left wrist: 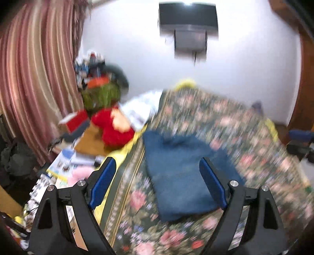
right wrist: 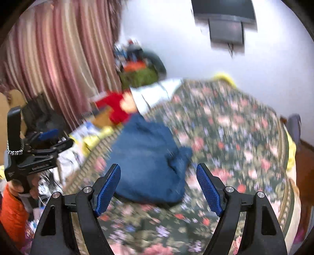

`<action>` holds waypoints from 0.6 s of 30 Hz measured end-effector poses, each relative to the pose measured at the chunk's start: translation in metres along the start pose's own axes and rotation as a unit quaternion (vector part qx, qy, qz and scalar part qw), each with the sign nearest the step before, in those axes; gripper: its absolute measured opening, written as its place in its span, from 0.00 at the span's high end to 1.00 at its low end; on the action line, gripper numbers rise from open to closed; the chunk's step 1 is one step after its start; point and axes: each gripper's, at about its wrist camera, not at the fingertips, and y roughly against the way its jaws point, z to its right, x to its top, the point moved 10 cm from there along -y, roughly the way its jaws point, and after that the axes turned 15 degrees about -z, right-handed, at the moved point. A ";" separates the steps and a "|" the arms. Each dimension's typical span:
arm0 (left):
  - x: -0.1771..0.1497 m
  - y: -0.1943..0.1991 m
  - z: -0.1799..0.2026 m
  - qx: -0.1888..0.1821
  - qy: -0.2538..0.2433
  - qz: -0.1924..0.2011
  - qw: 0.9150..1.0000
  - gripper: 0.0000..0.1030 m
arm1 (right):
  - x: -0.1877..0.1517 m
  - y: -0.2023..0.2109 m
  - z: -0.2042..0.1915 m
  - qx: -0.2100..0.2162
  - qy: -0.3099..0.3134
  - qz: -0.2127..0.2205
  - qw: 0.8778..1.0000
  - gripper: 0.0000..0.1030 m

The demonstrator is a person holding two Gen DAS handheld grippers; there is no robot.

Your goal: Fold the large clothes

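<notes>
the folded dark blue fabric garment (left wrist: 182, 176) lies flat on the floral bedspread (left wrist: 225, 121), toward its left side near the striped border, and in your right wrist view the same blue bundle (right wrist: 147, 158) sits just ahead of the fingers with a rumpled lump at its right edge. the dark green bedspread with pink and red flowers (right wrist: 231, 129) covers the whole bed, with yellow sheet showing at its far corners. the pink and cream striped curtain (left wrist: 35, 78) hangs at the left, and a dark wall-mounted screen (left wrist: 188, 17) sits high on the white wall. beside the bed a red plush toy (left wrist: 115, 129) rests among piled clutter, close to the garment's far left corner but apart from it.

your left gripper (left wrist: 157, 182) hangs above the garment with its blue-padded fingers spread wide and nothing between them. your right gripper (right wrist: 159, 186) is likewise wide open and holds nothing, its pads poised over the near edge of the bundle. both views are blurred, so finer folds cannot be made out.
</notes>
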 end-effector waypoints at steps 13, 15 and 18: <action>0.022 0.136 0.031 -0.029 0.007 0.166 0.986 0.15 | 0.021 0.137 -0.076 0.007 0.014 0.193 0.981 0.24; 0.018 0.140 0.033 -0.028 0.008 0.170 0.985 0.14 | 0.017 0.144 -0.081 0.011 0.010 0.200 0.980 0.24; 0.011 0.143 0.033 -0.030 0.013 0.168 0.985 0.04 | 0.012 0.147 -0.079 -0.003 -0.005 0.206 0.979 0.12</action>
